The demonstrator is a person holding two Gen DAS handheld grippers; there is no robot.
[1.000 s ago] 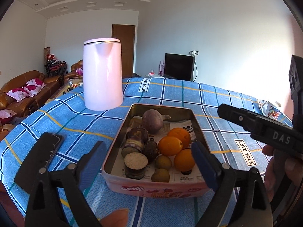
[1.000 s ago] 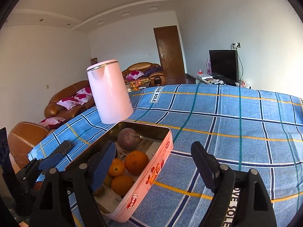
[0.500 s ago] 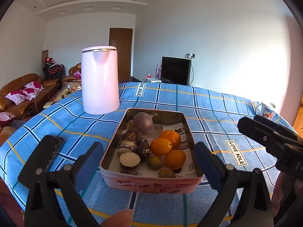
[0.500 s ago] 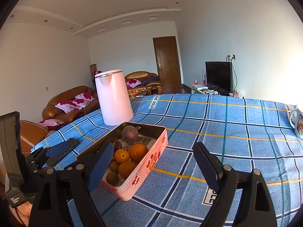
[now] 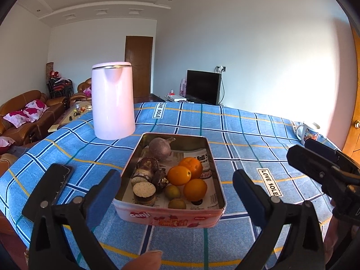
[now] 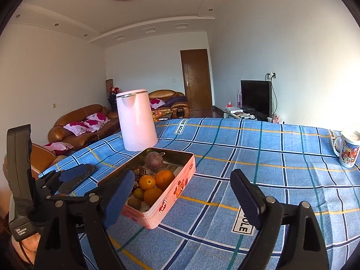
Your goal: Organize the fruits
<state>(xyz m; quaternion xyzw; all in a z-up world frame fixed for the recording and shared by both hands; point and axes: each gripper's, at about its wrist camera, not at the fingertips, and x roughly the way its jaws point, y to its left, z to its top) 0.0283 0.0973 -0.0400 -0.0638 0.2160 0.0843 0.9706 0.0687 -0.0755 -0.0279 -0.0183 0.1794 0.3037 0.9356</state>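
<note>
Nearest: left gripper [image 5: 176, 199], jaws opening wide w/ nothing pinched; the near end of the tin [image 5: 171, 219] shows in the gap but the pads don't touch it. Right gripper [image 6: 183, 196] is spread too, empty, over bare cloth just right of the tin.

The fruit sits in the tin, on the blue plaid tablecloth [image 5: 236, 139]. Near end: two small greenish fruits [image 5: 172, 191], cut dark rounds [image 5: 144, 191] on the left, three oranges [image 5: 178, 175] to the right. Far end: a purple-brown bulb-like one [image 5: 160, 149].

Step, by my read: fruit looks gathered already, both tools clear of it. Either done, or lining up for another pick. If so, next move needs one gripper down into the tin onto a single fruit w/o knocking its neighbours.

Writing: tin's pink wall reads roughly "cenji". Printed paper lines the tin, too small to read. Cloth labels say "LOVE SOLE" [image 5: 269, 182]. Left of the tin lies a dark phone [image 5: 50, 191]. Farther: pink kettle [image 5: 112, 100], unmarked. Far right, a cartoon-print mug [image 6: 347, 149].
</note>
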